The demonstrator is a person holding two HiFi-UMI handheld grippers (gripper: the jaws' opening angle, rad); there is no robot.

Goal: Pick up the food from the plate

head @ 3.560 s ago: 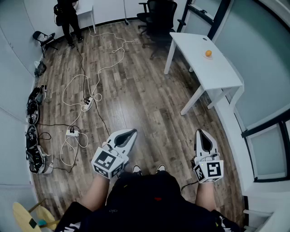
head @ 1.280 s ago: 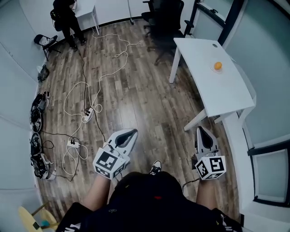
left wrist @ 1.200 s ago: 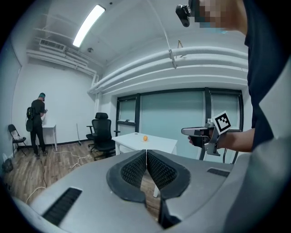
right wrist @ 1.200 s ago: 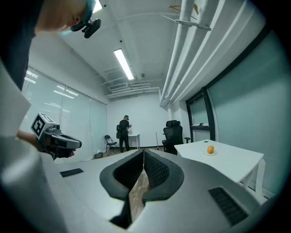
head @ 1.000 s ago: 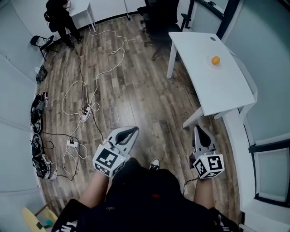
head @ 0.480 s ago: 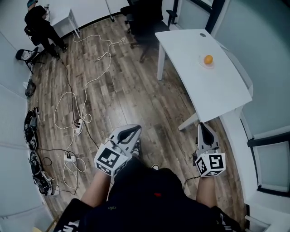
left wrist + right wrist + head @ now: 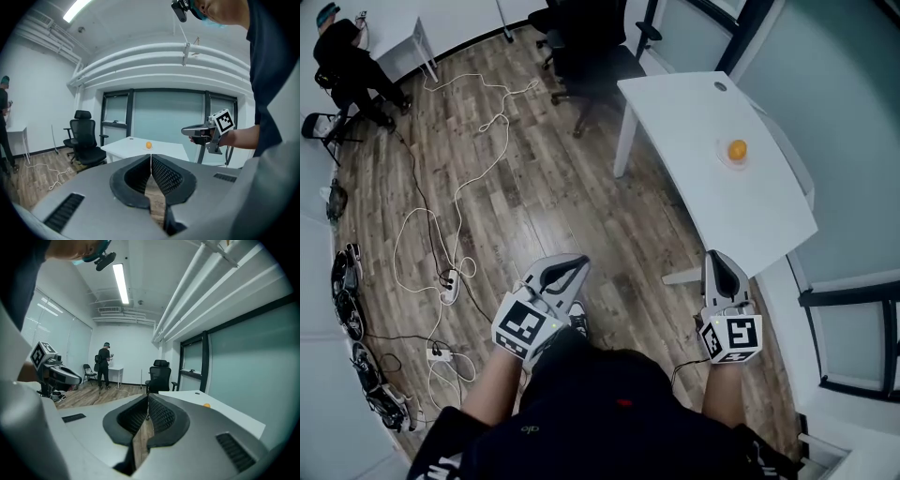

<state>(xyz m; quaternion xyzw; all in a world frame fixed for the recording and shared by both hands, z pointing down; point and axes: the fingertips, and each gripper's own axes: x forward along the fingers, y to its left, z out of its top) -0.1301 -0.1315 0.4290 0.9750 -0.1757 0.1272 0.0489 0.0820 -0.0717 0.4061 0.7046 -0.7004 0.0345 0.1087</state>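
Note:
An orange round food item (image 7: pixel 737 149) sits on a small pale plate (image 7: pixel 725 159) on the white table (image 7: pixel 694 141) at the upper right of the head view; the left gripper view shows the food (image 7: pixel 148 145) far ahead, and the right gripper view shows the food (image 7: pixel 206 405) too. My left gripper (image 7: pixel 573 265) is held at waist height over the wooden floor, jaws together, empty. My right gripper (image 7: pixel 718 260) hangs beside the table's near corner, shut and empty. Both are well short of the plate.
Black office chairs (image 7: pixel 586 56) stand beyond the table's far end. White cables (image 7: pixel 450 216) and power strips trail across the floor at left. A person (image 7: pixel 347 61) stands at a small desk in the far left corner. Glass wall panels (image 7: pixel 853 169) run along the right.
The view has shifted toward the table: table and food now lie closer and lower in view. Both grippers keep their pose at my waist, still shut.

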